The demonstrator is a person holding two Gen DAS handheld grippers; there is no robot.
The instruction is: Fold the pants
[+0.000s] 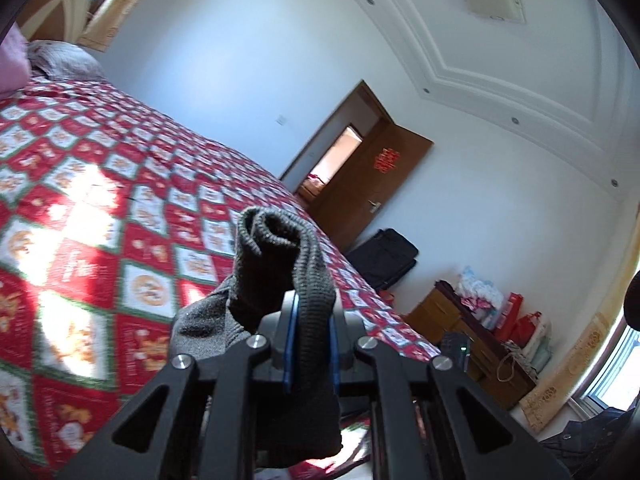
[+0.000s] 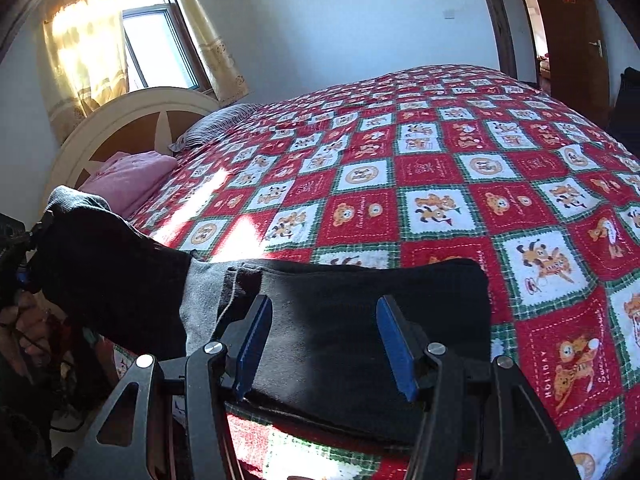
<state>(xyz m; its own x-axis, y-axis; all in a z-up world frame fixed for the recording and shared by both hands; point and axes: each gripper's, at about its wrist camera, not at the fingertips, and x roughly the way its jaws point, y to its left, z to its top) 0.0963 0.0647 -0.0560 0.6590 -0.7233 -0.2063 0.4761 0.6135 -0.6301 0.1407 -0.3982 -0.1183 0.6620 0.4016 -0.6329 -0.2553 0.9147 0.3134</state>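
Pants (image 2: 360,320): dark, mostly flat on the near edge of the bed (image 2: 460,152), lying on the red-white-green cartoon checked quilt (image 2: 440,208). One end is off the quilt, pulled up and out to the left in the right wrist view. Left gripper (image 1: 311,344) is pinched tight on that end: a ribbed dark band of the fabric (image 1: 276,248) runs between the blue pads (image 1: 289,356), bunches into a roll above the fingertips and hangs down below them. Seen from the right wrist camera, the left gripper (image 2: 24,272) sits at the far left edge with the lifted fabric draped from it; a hand (image 2: 24,328) is just below it, partly dark and hard to read. A lighter grey stretch of the garment (image 2: 200,304) shows where the raised part meets the flat part. Right gripper (image 2: 326,340) is spread, jaws well apart, blue pads (image 2: 252,344) over the flat dark section; nothing pressed between them, and I can't tell if the tips touch the cloth. Rest of room: pink folded item (image 2: 128,180) and grey striped pillow (image 2: 216,124) at the headboard (image 2: 132,112), window (image 2: 156,36) with yellow curtains (image 2: 80,48) behind it. Left wrist view also shows a brown door (image 1: 372,184) ajar, a black suitcase (image 1: 384,256) against the wall, and a wooden cabinet (image 1: 460,320) with red bags (image 1: 516,320) on top.
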